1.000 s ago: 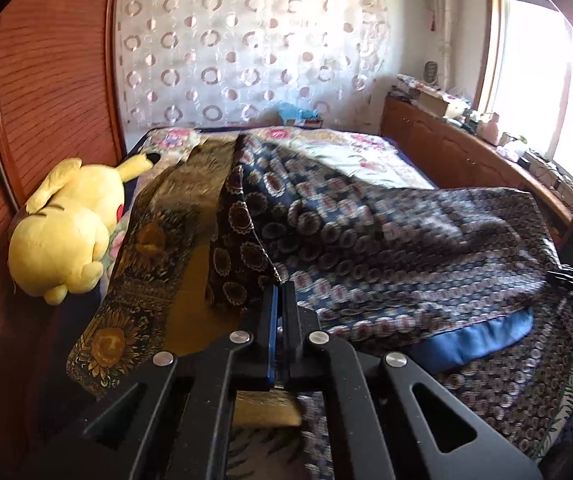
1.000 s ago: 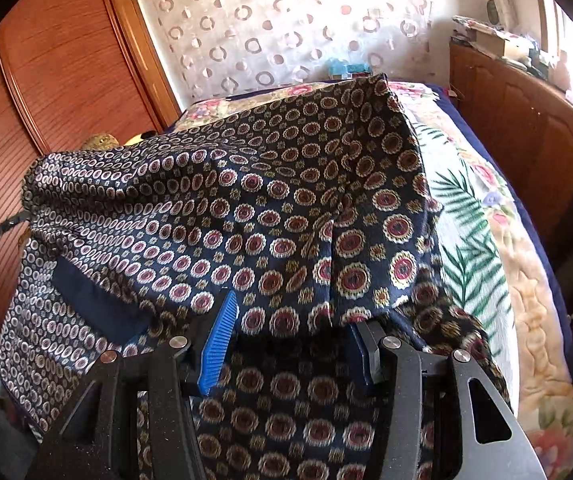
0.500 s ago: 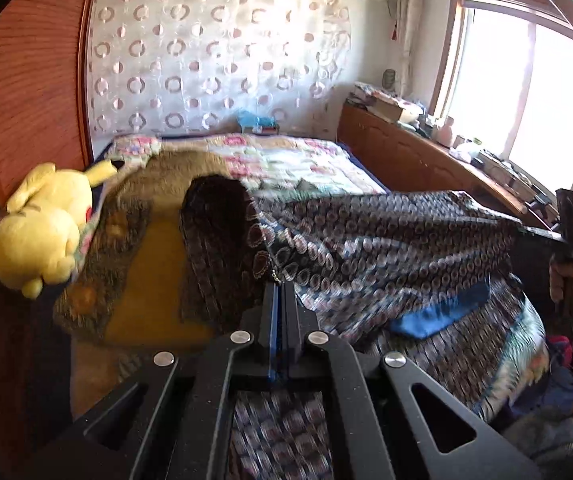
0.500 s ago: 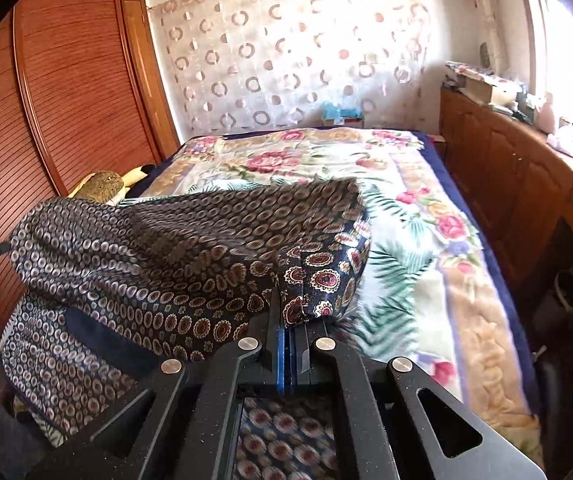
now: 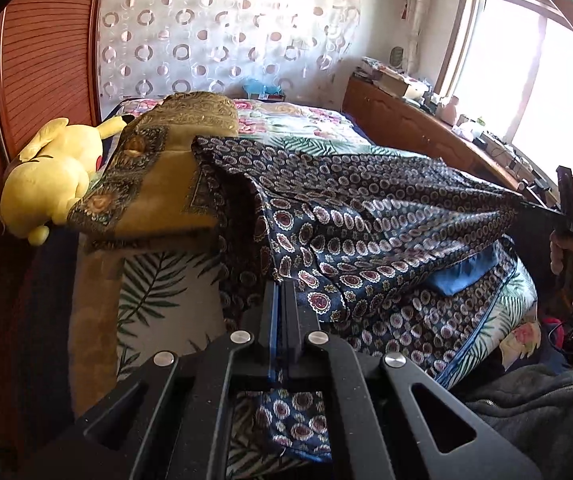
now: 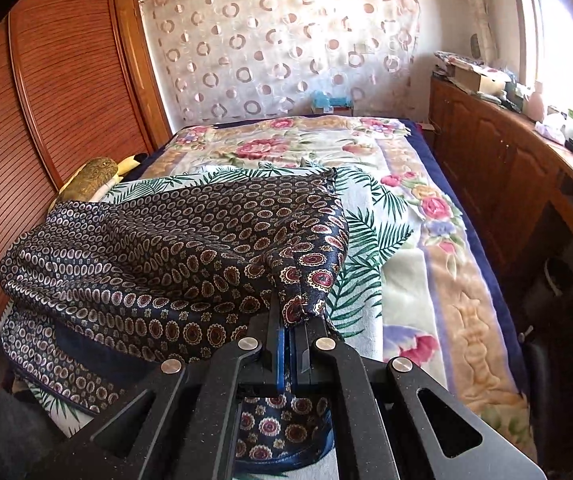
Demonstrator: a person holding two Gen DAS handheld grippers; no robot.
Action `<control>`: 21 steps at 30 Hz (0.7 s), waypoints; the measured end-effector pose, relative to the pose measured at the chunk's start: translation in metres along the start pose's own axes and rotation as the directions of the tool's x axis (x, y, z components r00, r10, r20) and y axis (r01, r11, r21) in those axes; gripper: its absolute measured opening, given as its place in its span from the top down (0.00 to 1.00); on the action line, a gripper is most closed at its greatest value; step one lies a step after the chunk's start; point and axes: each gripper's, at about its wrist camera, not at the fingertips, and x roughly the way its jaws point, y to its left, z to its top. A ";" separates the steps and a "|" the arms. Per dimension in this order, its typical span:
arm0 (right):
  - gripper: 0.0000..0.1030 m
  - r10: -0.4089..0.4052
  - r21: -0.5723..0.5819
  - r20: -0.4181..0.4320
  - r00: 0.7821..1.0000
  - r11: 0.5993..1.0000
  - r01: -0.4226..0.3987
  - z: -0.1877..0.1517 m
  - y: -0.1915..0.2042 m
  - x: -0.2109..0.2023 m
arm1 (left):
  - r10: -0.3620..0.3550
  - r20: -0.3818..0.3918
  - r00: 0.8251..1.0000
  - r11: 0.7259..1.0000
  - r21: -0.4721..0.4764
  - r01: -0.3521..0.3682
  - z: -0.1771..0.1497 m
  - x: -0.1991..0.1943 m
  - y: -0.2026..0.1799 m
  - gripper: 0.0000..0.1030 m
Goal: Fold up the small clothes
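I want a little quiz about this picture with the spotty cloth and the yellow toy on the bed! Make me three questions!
1. True or false: both claws are shut on the dark patterned cloth.
2. What lies right beside the yellow plush toy? A) a gold-brown patterned cloth B) a red pillow C) a book
3. Fill in: the patterned cloth is stretched between the left claw and the right claw above the ____.

Key:
1. True. Each claw pinches an edge of it.
2. A, the gold-brown patterned cloth.
3. Bed, with its flowered cover.
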 end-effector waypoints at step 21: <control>0.58 -0.055 -0.026 0.000 0.998 0.998 0.055 -0.027 0.033 -0.011 | 0.019 -0.009 1.000 1.000 -0.012 -0.019 -0.011 0.029 -0.006 0.55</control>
